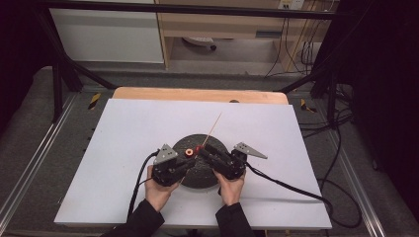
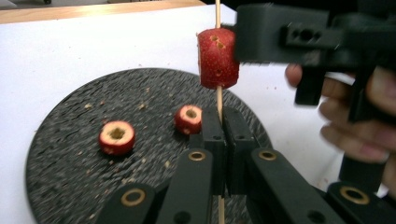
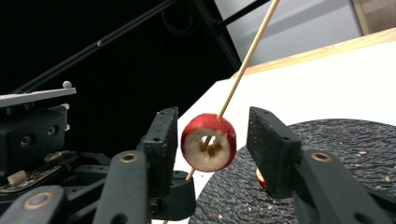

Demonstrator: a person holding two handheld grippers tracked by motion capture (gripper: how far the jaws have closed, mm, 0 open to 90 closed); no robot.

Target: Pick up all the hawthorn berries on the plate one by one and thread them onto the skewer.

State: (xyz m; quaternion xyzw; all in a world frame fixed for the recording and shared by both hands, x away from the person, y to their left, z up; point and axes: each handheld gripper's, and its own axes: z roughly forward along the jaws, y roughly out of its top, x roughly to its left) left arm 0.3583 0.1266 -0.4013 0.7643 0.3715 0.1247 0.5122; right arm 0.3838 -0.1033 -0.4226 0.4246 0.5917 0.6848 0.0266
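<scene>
A thin wooden skewer (image 2: 219, 98) stands upright between the shut jaws of my left gripper (image 2: 223, 116), with a red hollow-cored fruit piece (image 2: 218, 58) threaded on it above the jaws. My right gripper (image 3: 212, 128) is open, its jaws flanking that fruit piece (image 3: 208, 142) without pressing it. Two more cored red pieces, one (image 2: 116, 136) and another (image 2: 189, 119), lie on the round black plate (image 2: 60, 177). In the high view both grippers, left (image 1: 190, 162) and right (image 1: 205, 150), meet over the plate (image 1: 190, 139), and the skewer (image 1: 213, 126) slants up and away.
The plate sits on a white sheet (image 1: 123, 148) covering a wooden table (image 1: 197, 94). Crumbs dot the plate. Black cables (image 1: 291, 185) trail from both grippers toward the near edge. A dark metal frame (image 1: 59, 74) stands around the table.
</scene>
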